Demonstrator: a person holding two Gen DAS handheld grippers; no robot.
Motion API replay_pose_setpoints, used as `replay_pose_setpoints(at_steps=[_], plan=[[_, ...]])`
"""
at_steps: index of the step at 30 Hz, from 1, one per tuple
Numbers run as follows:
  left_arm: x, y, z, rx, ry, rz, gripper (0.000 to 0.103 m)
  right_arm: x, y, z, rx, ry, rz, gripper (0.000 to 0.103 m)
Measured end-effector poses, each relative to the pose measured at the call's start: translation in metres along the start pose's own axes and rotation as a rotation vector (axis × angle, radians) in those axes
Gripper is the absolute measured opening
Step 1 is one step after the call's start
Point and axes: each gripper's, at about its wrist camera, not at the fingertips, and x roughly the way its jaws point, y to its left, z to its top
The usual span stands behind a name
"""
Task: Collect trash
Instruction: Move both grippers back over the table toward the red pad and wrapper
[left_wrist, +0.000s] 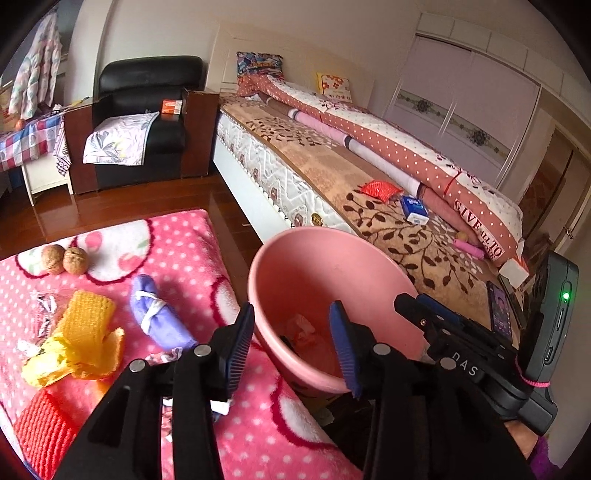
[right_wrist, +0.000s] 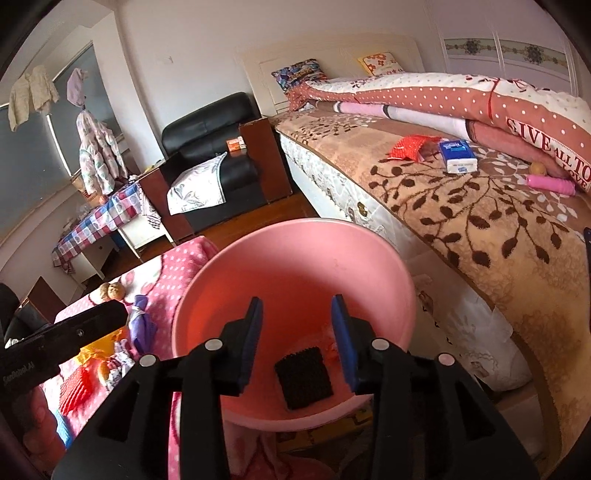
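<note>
The pink bin (right_wrist: 295, 280) stands between the pink dotted blanket (left_wrist: 177, 236) and the bed (right_wrist: 480, 229). Inside the bin lies a black square sponge (right_wrist: 303, 376) with some crumpled scraps (left_wrist: 301, 328). The right claw (right_wrist: 297, 332) hangs over the bin mouth, wide and holding nothing. The left claw (left_wrist: 291, 339) is at the bin's rim on the blanket side, also wide and empty. On the blanket beside the bin lie a purple cloth bundle (left_wrist: 157, 314), yellow crumpled paper (left_wrist: 74, 350) and two walnuts (left_wrist: 64, 259).

pink bin (right_wrist: 295, 258), pink white-dotted blanket (left_wrist: 192, 236), black sponge (right_wrist: 303, 377)
</note>
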Motion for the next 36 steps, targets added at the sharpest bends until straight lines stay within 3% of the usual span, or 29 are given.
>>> replay_pose_setpoints(at_steps=[7,15,22,28,36], plan=[[-0.031,0.015,-0.009,-0.028,-0.043,0.046,0.043,-0.013,0.024,-0.009,-0.006,0.007,0.079,0.039],[-0.072,0.035,-0.033,-0.023,-0.093,0.121,0.044,-0.029,0.068,-0.028,-0.097,0.007,0.150,0.039],[-0.106,0.067,-0.054,-0.076,-0.121,0.183,0.052,-0.038,0.097,-0.048,-0.134,0.044,0.241,0.039],[-0.139,0.105,-0.079,-0.111,-0.135,0.276,0.053,-0.042,0.130,-0.066,-0.242,0.108,0.353,0.039],[-0.170,0.161,-0.113,-0.202,-0.119,0.386,0.053,-0.034,0.169,-0.089,-0.369,0.262,0.459,0.039]])
